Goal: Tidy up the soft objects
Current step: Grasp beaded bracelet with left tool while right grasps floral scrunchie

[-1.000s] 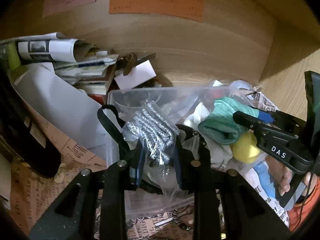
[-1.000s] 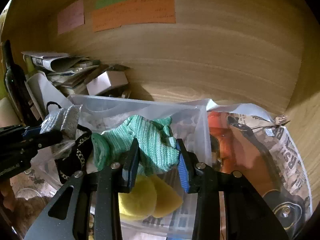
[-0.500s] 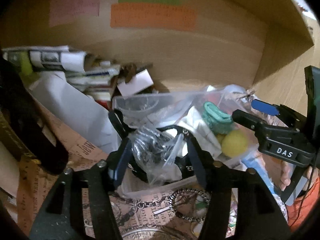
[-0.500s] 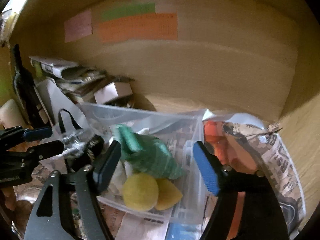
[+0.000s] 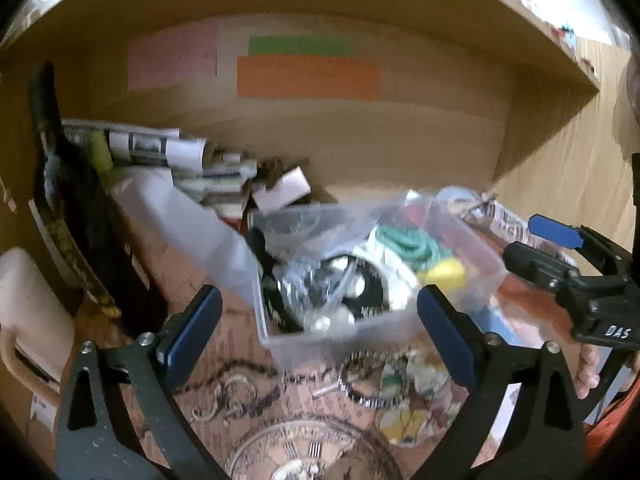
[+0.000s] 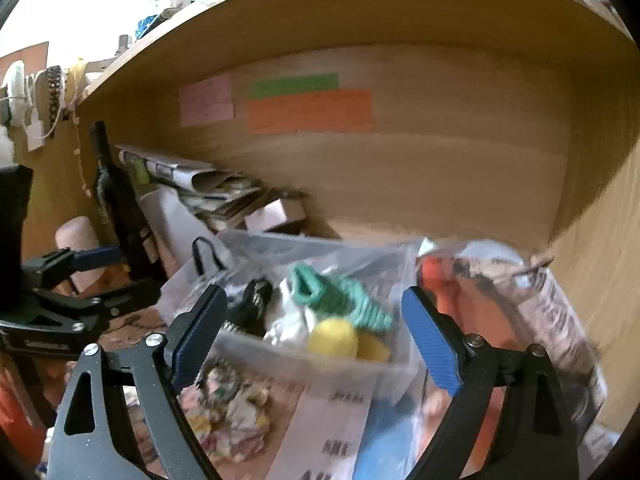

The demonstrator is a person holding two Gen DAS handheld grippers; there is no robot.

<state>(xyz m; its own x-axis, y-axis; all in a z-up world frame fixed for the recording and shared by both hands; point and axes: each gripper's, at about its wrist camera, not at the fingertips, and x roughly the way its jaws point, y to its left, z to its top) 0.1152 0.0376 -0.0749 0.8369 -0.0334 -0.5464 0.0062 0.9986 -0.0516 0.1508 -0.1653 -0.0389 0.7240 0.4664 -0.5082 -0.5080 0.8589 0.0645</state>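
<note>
Inside the clear bin (image 6: 320, 364) lay the green knit cloth (image 6: 340, 300) and yellow ball (image 6: 332, 340), both hand-held grippers (image 5: 316, 332) (image 6: 314, 340) spread apart, empty; next pickup should probably start slow and centred.

right gripper (image 6: 314, 330) spread wide and empty above a clear bin (image 6: 304, 364) holding a green knit (image 6: 340, 300), a yellow ball (image 6: 333, 343) and white cloth (image 6: 286, 322); left gripper (image 6: 100, 276) open at left.
</note>
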